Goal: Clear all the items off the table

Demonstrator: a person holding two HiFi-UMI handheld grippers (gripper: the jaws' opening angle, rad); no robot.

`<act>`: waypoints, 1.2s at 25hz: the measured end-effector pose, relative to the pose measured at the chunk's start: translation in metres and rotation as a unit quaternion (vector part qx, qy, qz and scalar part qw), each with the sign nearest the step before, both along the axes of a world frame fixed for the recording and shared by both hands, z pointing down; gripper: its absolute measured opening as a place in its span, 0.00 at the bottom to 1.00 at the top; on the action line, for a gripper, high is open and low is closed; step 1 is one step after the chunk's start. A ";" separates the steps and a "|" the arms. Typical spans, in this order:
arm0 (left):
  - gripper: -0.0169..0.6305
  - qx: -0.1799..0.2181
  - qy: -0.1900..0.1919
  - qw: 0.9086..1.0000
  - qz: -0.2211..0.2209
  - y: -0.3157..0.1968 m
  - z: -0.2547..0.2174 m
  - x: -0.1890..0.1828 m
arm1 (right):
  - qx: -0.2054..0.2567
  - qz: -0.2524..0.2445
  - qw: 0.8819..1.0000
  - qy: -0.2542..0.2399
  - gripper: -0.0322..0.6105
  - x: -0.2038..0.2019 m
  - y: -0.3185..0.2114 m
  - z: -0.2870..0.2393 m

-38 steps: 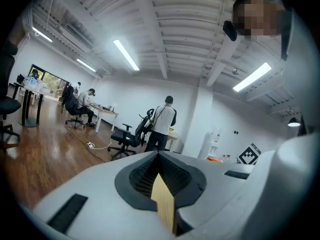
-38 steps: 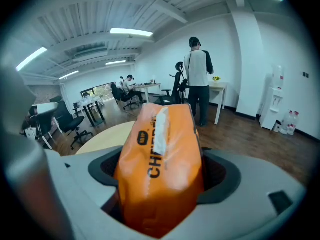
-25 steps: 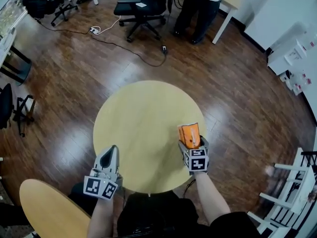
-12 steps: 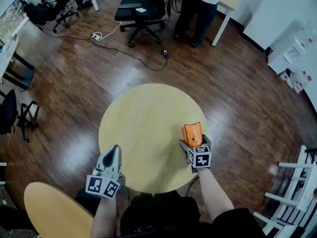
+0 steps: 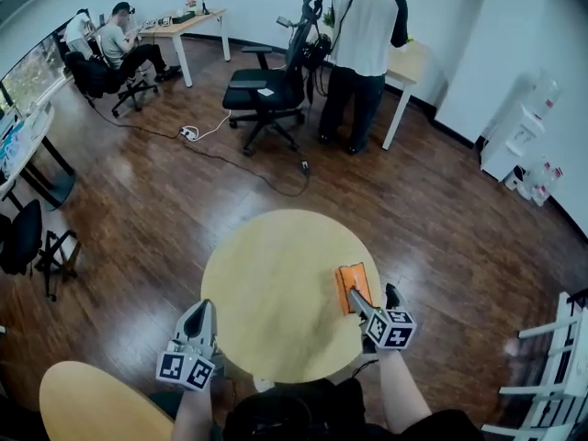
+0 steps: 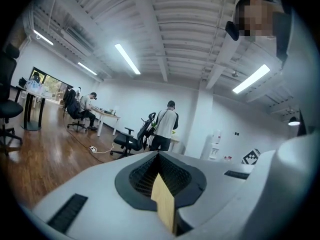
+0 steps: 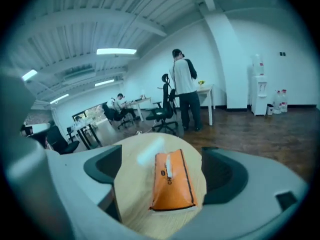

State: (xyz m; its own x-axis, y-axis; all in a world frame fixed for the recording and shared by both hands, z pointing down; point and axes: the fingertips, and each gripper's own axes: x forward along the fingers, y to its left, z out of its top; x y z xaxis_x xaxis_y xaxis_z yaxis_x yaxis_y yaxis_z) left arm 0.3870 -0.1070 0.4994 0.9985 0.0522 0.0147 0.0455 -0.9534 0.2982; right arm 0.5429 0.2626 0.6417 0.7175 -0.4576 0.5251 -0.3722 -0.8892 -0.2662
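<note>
R gripper (image 5: 372,295) is wide open: jaws spread as far as they go, have just been opening, nothing gripped. In my R gripper view the orange tissue pack (image 7: 171,181) shows in the gap btwn the jaws. It lies flat on the round table (image 5: 266,283) w/ both pads clear of it. In the head view the pack sits near the table's right edge, long side running near to far. My R gripper is at its near end, slanting down.

L gripper (image 5: 198,312) is shut tight & empty, held level by the table's near-left edge. In its own view only a sliver of pale wood shows at the closed tips.

Far side of the room: black office chair (image 5: 266,90), standing person (image 5: 363,39) at a desk (image 5: 409,62), seated person (image 5: 124,44) far left. A second wooden table (image 5: 92,402) is near left.
</note>
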 end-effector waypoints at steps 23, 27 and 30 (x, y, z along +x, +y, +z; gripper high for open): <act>0.03 0.011 0.091 0.995 -0.032 -0.047 -0.055 -0.043 | 0.037 -0.028 0.960 0.277 0.05 -0.022 -0.054 -0.178; 0.03 0.012 0.084 0.996 -0.010 -0.038 -0.057 -0.043 | 0.031 -0.041 0.959 0.280 0.05 -0.027 -0.066 -0.180; 0.03 -0.015 0.084 0.996 0.009 -0.035 -0.054 -0.042 | 0.032 -0.051 0.959 0.276 0.05 -0.028 -0.073 -0.173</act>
State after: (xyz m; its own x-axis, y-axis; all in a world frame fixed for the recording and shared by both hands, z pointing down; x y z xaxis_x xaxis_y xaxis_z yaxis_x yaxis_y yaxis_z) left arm 0.3452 -0.1424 0.4454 0.9857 0.0676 -0.1541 0.1136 -0.9429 0.3132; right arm 0.5147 0.1900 0.4692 0.8284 -0.5582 0.0462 -0.5557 -0.8294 -0.0568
